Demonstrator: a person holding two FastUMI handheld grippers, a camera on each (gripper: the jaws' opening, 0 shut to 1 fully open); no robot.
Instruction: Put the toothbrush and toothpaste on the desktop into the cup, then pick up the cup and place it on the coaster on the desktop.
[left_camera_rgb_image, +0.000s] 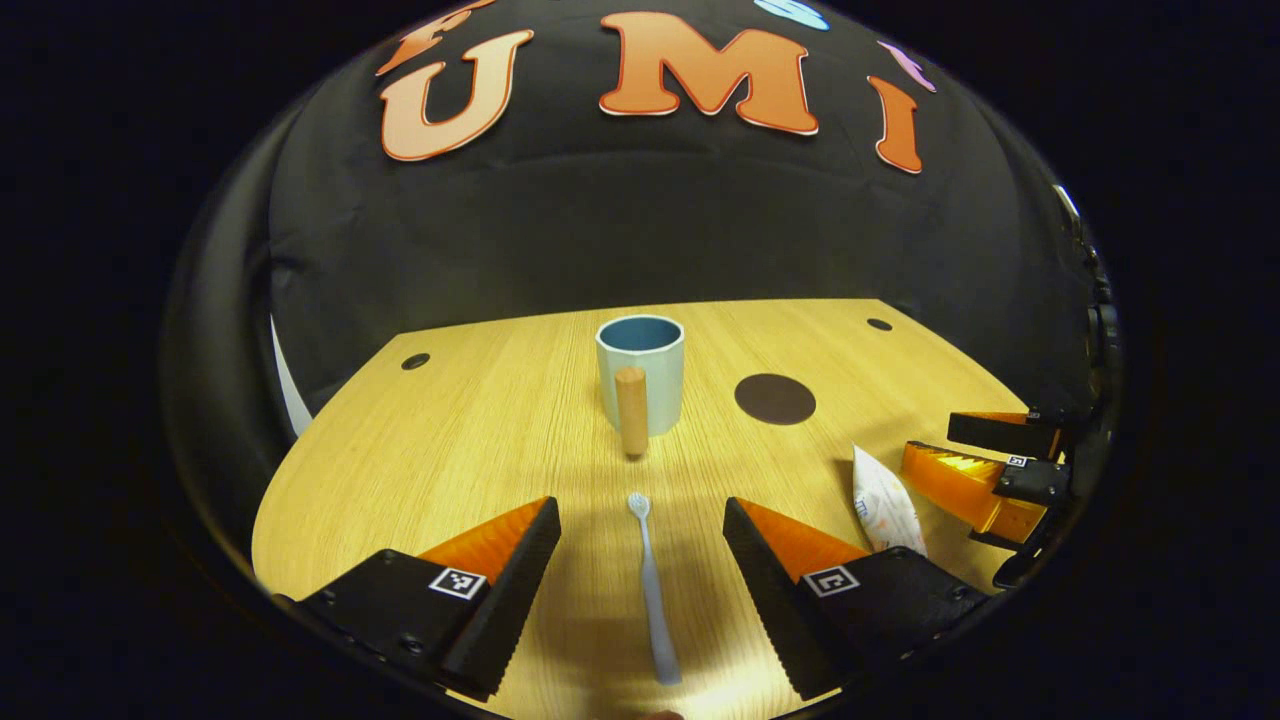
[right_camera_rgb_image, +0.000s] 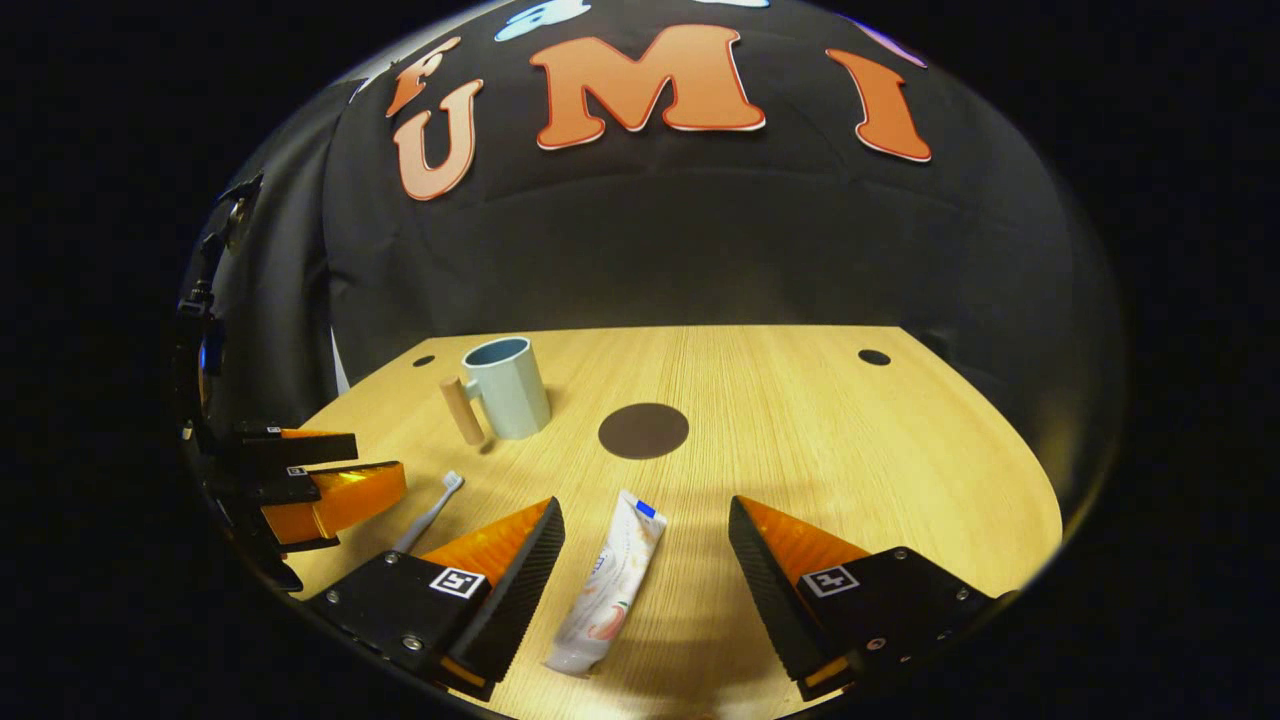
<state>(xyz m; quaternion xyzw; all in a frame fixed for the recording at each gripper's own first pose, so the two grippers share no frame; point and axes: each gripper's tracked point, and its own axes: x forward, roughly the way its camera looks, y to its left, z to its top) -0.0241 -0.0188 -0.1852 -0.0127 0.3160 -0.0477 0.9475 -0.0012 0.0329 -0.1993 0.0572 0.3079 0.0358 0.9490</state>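
Observation:
A pale toothbrush (left_camera_rgb_image: 652, 590) lies flat on the wooden desktop (left_camera_rgb_image: 480, 440), head pointing away, between the spread fingers of my open left gripper (left_camera_rgb_image: 640, 530). Beyond it stands a light blue cup (left_camera_rgb_image: 641, 372) with a wooden handle. A dark round coaster (left_camera_rgb_image: 775, 398) lies to its right. The white toothpaste tube (right_camera_rgb_image: 610, 585) rests between the fingers of my open right gripper (right_camera_rgb_image: 645, 530), untouched. In the right gripper view the cup (right_camera_rgb_image: 508, 385) stands at back left, the coaster (right_camera_rgb_image: 643, 430) straight ahead, the toothbrush (right_camera_rgb_image: 432, 510) at left. The other gripper (right_camera_rgb_image: 330, 480) hovers there.
Small dark holes (left_camera_rgb_image: 415, 361) mark the desktop's far corners. The black cloth wall rises right behind the table's far edge. The right gripper (left_camera_rgb_image: 985, 465) shows at the right edge of the left gripper view, next to the toothpaste (left_camera_rgb_image: 885, 510).

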